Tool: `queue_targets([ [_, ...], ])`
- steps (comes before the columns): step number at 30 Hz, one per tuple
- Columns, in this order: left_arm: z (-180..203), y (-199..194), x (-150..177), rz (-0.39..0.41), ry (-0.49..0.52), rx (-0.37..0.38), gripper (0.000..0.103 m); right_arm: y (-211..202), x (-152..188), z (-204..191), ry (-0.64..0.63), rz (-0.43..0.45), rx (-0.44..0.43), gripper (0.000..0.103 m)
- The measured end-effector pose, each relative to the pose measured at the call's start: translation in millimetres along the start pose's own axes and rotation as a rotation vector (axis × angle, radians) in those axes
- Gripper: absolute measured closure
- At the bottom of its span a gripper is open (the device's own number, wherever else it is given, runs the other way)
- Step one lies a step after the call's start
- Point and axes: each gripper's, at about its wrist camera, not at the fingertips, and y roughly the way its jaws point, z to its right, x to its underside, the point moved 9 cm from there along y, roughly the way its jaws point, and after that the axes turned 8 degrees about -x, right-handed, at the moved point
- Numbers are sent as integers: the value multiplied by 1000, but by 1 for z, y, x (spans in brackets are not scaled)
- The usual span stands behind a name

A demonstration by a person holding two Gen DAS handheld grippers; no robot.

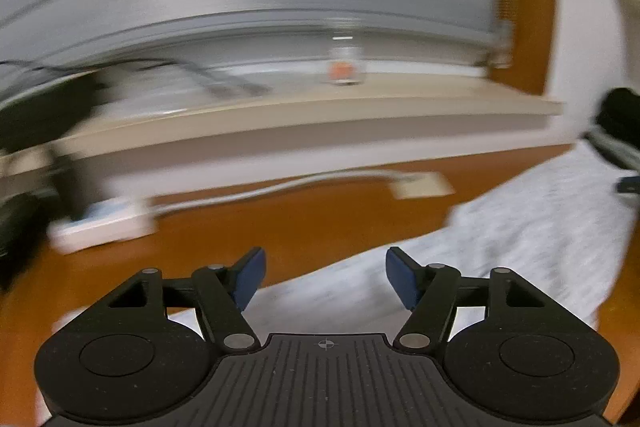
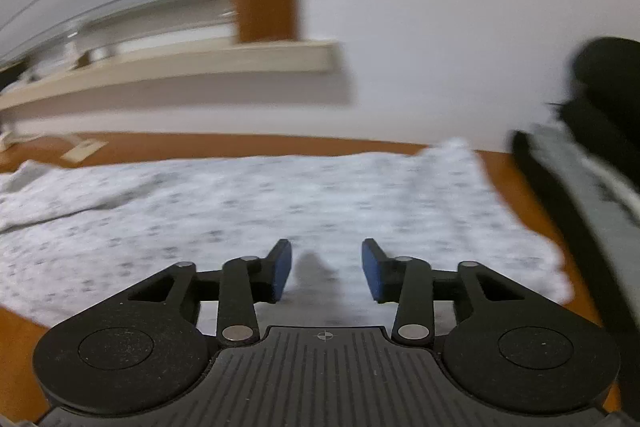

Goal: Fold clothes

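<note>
your left gripper (image 1: 325, 277) had its blue pads spread wide with nothing between them, poised over the near edge of the pale speckled garment (image 1: 520, 227); your right gripper (image 2: 326, 269) was likewise wide apart and empty, low above the middle of that garment (image 2: 240, 203), which lay spread flat on the orange-brown floor (image 1: 304, 223). beyond it a white power strip (image 1: 104, 227) lay on the floor near the wall, under a beige shelf (image 1: 320, 111); both views were blurred, and a dark object (image 2: 608, 99) at the right could not be identified.
</note>
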Motion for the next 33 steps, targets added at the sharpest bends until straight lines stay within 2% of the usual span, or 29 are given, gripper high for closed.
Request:
queue_targets([
  [6, -104, -10, 41, -83, -81, -241, 31, 14, 2, -12, -24, -37, 0, 57],
  [8, -128, -5, 57, -129, -105, -281, 31, 16, 3, -11, -18, -46, 4, 54],
  [11, -145, 1, 73, -169, -132, -282, 31, 16, 5, -9, -5, -55, 4, 52],
  [12, -147, 3, 76, -174, -143, -270, 34, 17, 5, -8, -2, -56, 4, 50],
  [14, -146, 6, 76, -155, -157, -246, 54, 17, 5, -7, 6, -56, 3, 50],
  [15, -146, 7, 76, -146, -164, -233, 72, 17, 6, -7, 7, -56, 4, 49],
  [16, -144, 8, 74, -134, -153, -238, 81, 17, 6, -6, 8, -56, 4, 49],
  [18, -143, 15, 69, -115, -125, -262, 84, 18, 6, -7, 4, -57, 9, 48],
  [20, -145, 26, 64, -101, -92, -298, 84, 18, 6, -8, 0, -58, 10, 48],
  [24, -160, 48, 49, -98, -129, -309, 83, 18, 6, -8, -7, -61, -1, 47],
  [31, -180, 70, 28, -80, -229, -326, 66, 17, 5, -6, -13, -64, -1, 43],
  [33, -186, 70, 24, -70, -261, -332, 66, 17, 5, -5, -12, -64, -3, 43],
])
